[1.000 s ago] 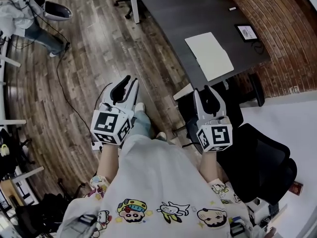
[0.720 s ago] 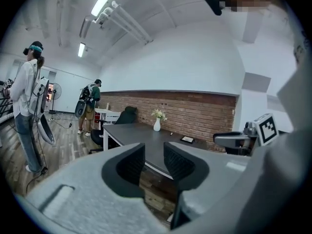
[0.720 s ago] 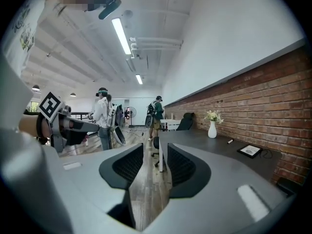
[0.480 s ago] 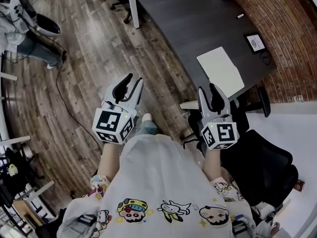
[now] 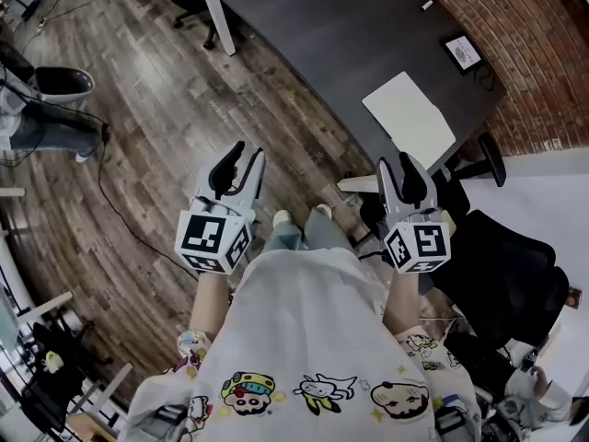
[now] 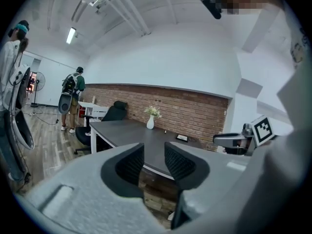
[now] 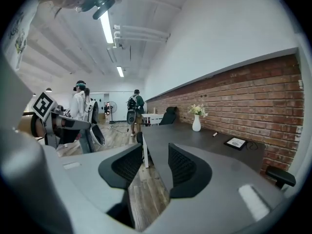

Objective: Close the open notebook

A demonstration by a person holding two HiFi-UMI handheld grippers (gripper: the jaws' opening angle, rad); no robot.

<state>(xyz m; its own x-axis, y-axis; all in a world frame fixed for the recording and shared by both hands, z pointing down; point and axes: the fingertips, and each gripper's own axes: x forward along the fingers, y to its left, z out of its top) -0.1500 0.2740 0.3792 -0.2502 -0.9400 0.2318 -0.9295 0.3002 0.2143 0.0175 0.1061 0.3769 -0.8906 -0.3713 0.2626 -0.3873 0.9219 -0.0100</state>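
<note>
White notebook [image 5: 409,118] lies flat at the dark table's [image 5: 313,35] edge

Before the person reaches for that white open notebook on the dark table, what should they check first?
1. White open notebook lies flat near the dark table's edge: ok.
2. Pages free of other objects: ok.
3. Left gripper empty, jaws apart: ok.
4. Right gripper empty, jaws opening: ok.
5. Grippers close enough to touch the notebook: not ok, both are short of the table.
6. Black office chair out of the right gripper's way: cannot tell.
</note>
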